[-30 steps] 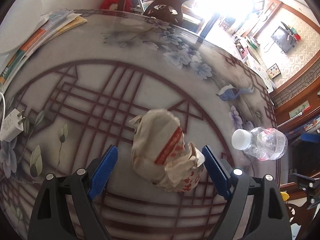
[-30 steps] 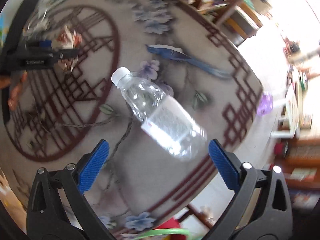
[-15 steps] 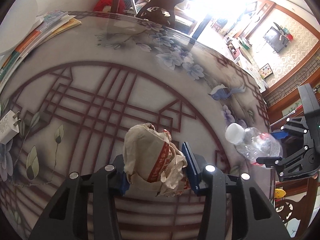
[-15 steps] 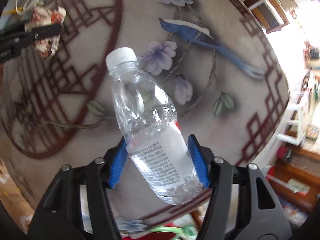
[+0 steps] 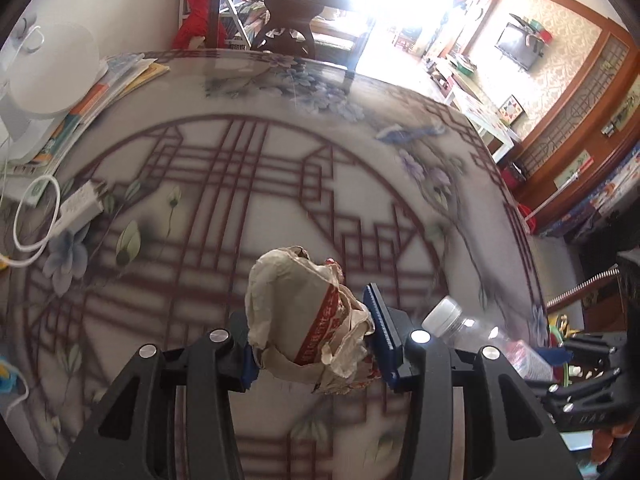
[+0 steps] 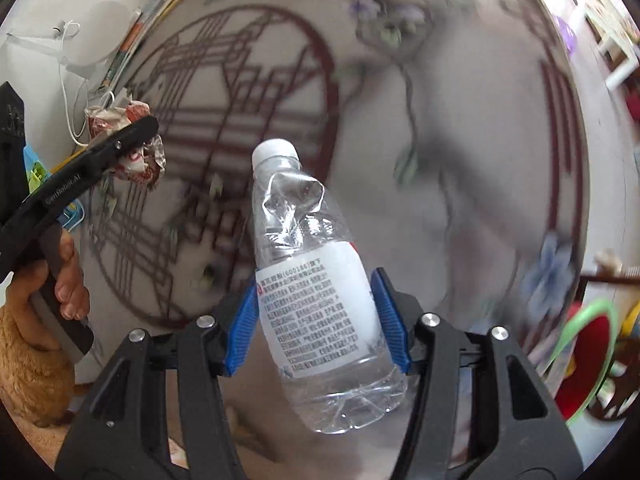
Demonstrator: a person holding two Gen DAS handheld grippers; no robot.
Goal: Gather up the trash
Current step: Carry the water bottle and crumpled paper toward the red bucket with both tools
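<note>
A: Living room, wood trim, TV on far wall. Round desk w/ lattice-and-flower print is the landmark; log all items rel. to it.

B: Item 1?

A: Crumpled paper wrapper, cream w/ red band. Held in left gripper, jaws closed in tight on both sides of the wad, pads pressing the paper. Looks lifted off the desk, over its near half. Squeezed mid-bulk, prob. so loose flaps don't slip out.

B: Item 2?

A: Clear plastic bottle, white cap, dented shoulder, looks empty. Right gripper jaws partly closed, clamped across the label band, cap pointing away. Held above the desk's near-right edge. Label zone is the stiffest part, so sensible grip; the dented top would likely buckle.

B: Who's driving?

A: Person; hand seen on left tool's handle, fuzzy tan sleeve.

B: Non-trash on desk?

A: Books/papers stack at far-left rim, white charger plug w/ cable at left side, white round lamp-like thing beyond the stack. Leave.

B: Destination?

A: Green-rimmed red container just off desk's right edge, below. Could be the bin; can't confirm.

B: Status?

A: Both trash pcs in hand; drop-off pending.
</note>
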